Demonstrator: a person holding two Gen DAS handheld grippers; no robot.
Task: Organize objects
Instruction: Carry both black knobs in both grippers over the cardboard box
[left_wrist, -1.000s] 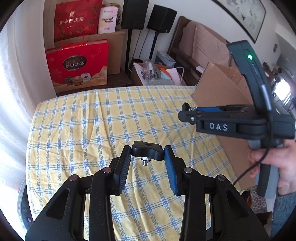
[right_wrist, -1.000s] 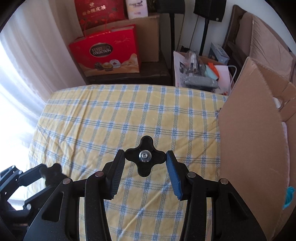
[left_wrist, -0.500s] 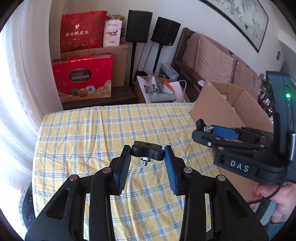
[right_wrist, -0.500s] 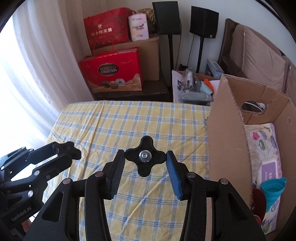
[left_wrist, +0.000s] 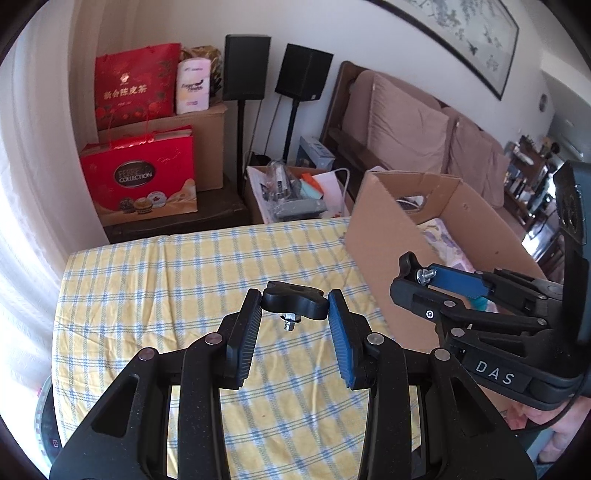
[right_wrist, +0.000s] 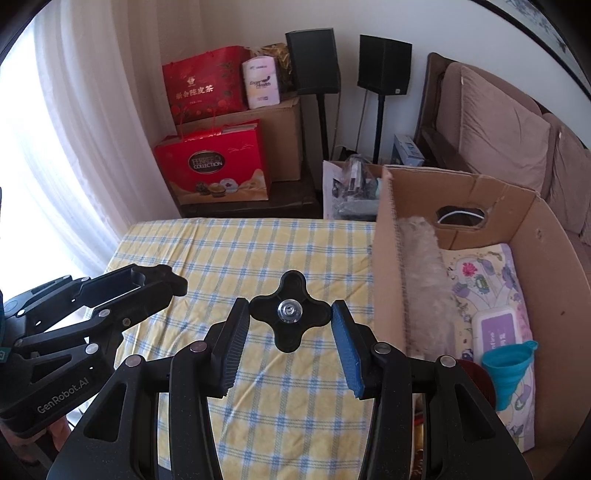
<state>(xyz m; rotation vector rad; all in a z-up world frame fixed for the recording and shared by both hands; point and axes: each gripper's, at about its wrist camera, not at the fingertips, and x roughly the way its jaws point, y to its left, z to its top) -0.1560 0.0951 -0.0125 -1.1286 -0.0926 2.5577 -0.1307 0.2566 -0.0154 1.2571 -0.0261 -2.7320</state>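
Left tool (left_wrist: 294, 308): both pads pressed against the sides of a black knob (left_wrist: 294, 304) held flat, its short threaded stud pointing downward. The knob hangs in the air above the yellow checked cloth of the desk (left_wrist: 155, 295), touching nothing but the pads.

Right tool (right_wrist: 290, 314): pads likewise closed on a second black knob (right_wrist: 290, 326), this one a four-lobed star turned face-on to the right wrist camera, with the bright metal screw end at its centre. It too is clear of the cloth, held to the left of the cardboard box (right_wrist: 388, 288).

In the left wrist view the right tool (left_wrist: 421, 277) appears at the right side, its tips above the near wall of the box (left_wrist: 384, 251); in the right wrist view the left tool (right_wrist: 162, 277) appears at the left side, over the cloth.

Contents of the open box, seen from the right wrist: a grey fluffy duster (right_wrist: 424, 280) lying along the left wall, a flowered pack of wipes (right_wrist: 498, 325) on the floor of the box, and a blue folding funnel (right_wrist: 508, 365) lying on the pack at its near end.

Background: a red gift bag (left_wrist: 140, 177) on a low bench beyond the desk, two black speakers (left_wrist: 247, 66) on stands, and a sofa (left_wrist: 406, 125) with tan cushions.
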